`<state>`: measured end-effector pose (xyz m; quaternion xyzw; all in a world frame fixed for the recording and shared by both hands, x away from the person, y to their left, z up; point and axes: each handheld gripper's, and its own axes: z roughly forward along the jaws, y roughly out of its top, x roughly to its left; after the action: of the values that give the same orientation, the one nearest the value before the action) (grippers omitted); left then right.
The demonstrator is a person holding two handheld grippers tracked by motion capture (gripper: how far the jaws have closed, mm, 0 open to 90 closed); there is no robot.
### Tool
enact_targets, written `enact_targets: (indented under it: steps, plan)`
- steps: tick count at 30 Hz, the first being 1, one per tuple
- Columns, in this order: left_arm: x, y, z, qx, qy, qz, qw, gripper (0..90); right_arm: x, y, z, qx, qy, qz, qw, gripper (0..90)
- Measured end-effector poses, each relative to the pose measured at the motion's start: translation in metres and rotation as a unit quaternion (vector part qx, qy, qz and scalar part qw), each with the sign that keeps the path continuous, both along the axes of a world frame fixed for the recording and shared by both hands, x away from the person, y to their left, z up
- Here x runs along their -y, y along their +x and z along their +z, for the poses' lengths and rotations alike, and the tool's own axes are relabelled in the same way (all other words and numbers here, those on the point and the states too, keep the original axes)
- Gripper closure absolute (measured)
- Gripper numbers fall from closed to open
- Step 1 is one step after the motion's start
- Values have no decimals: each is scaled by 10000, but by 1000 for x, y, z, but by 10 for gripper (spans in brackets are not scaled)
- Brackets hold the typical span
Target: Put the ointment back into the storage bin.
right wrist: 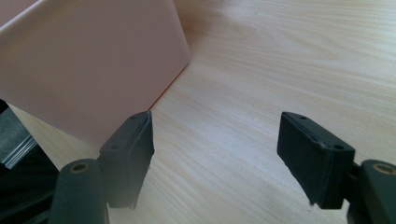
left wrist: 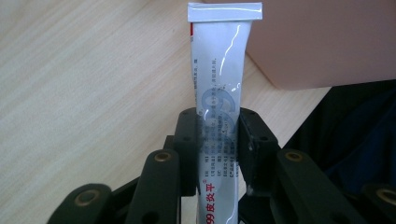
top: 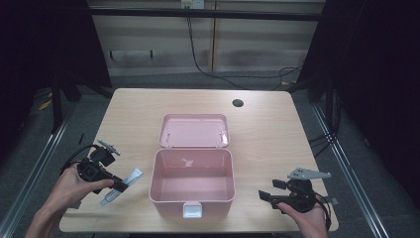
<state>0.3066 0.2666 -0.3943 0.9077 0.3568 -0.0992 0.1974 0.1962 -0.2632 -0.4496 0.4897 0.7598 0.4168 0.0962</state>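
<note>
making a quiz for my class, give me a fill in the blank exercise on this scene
1. The left gripper is shut on a silver ____.
2. The pink box on the table has its lid ____.
3. The right gripper, jaws apart, holds ____.

Missing words: tube; open; nothing

Pale wooden table [top: 267,134], grey floor [top: 148,79], dark surroundings.
</note>
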Motion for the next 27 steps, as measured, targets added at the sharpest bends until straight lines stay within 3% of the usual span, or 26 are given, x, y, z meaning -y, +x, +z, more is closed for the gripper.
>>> enact_targets:
  steps: [4, 9, 24, 27]
  plan:
    - [2, 0, 7, 113, -95, -141, 9998, 711, 0, 0, 0, -20, 13, -10, 10000, 266]
    - [0, -2, 16, 195, -16, -305, 9993, 711, 0, 0, 0, -21, 27, -16, 10000, 262]
    - [1, -6, 44, 384, -23, -462, 9982, 711, 0, 0, 0, -53, 20, 6, 10000, 258]
    - [3, -8, 53, 504, 82, -467, 9976, 712, 0, 0, 0, -54, 25, 5, 10000, 255]
